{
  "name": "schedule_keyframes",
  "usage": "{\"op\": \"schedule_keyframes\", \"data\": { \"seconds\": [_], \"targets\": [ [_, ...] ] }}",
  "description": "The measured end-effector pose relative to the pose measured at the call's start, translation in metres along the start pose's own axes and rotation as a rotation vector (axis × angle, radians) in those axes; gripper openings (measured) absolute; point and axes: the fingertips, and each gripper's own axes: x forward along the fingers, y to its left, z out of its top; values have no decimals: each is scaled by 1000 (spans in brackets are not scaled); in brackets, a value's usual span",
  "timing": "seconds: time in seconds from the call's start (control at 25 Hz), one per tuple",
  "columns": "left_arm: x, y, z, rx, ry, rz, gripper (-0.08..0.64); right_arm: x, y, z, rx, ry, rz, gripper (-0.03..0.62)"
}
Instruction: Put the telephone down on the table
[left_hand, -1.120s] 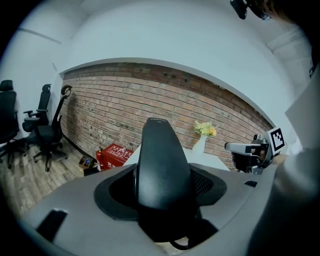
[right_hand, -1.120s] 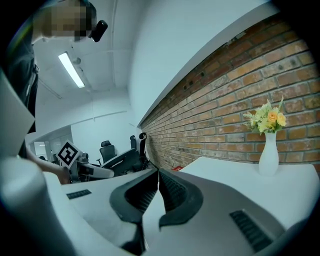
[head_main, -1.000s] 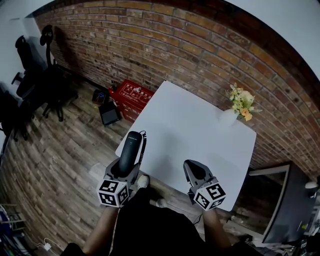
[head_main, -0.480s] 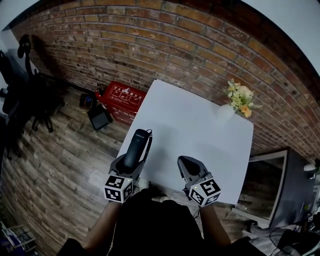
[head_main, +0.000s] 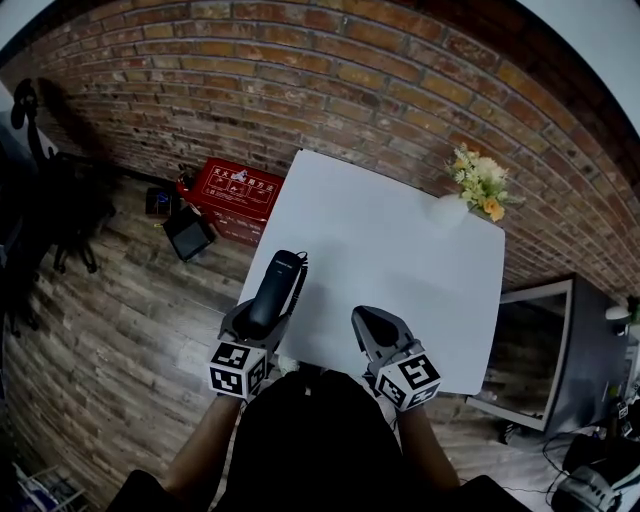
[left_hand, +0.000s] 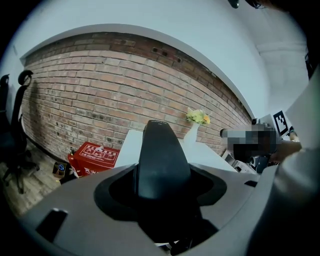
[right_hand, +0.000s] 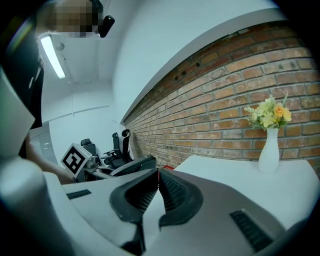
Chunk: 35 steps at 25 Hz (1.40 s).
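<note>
At the worktop's 8 o'clock corner: the telephone (head_main: 277, 290), a black handset, is carried in the left gripper (head_main: 268, 318). Its far end lies over the edge of the white worktop (head_main: 400, 240) and its near end hangs off it. Whether it touches the surface cannot be told.
Left fingers: spread wide and pressed on the handset's two sides. The handset stands lengthwise between them and points toward 12 o'clock.
Cord: a dark cord (head_main: 300, 276) runs close along the handset's 3 o'clock side.
Right gripper (head_main: 364, 316): over the worktop's near edge at 6 o'clock, just beside the left one and apart from the handset.
Right fingers: closed together, ribbed pads meeting, with nothing between them.
Vase of flowers (head_main: 470, 195): upright at the worktop's 1 o'clock corner, near the brick wall (head_main: 330, 70).
Red box (head_main: 232, 187): on the wooden floor (head_main: 130, 300) at 10 o'clock of the worktop, against the wall.
Black case (head_main: 188, 232): on the floor at the red box's 7 o'clock, just beside it.
Office chair (head_main: 50, 200): at 9 o'clock, well apart from the worktop.
</note>
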Motion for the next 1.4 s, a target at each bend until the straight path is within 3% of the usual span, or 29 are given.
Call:
{"op": "schedule_keyframes", "data": {
  "seconds": [0.52, 0.96, 1.4],
  "targets": [
    [15, 1, -9, -20, 4, 65, 284, 2, -8, -6, -15, 39, 72, 23],
    [67, 45, -40, -34, 41, 153, 284, 2, -18, -33, 2, 109, 71, 23],
    [97, 71, -62, -50, 91, 194, 284, 5, -28, -50, 13, 148, 43, 23]
  ]
}}
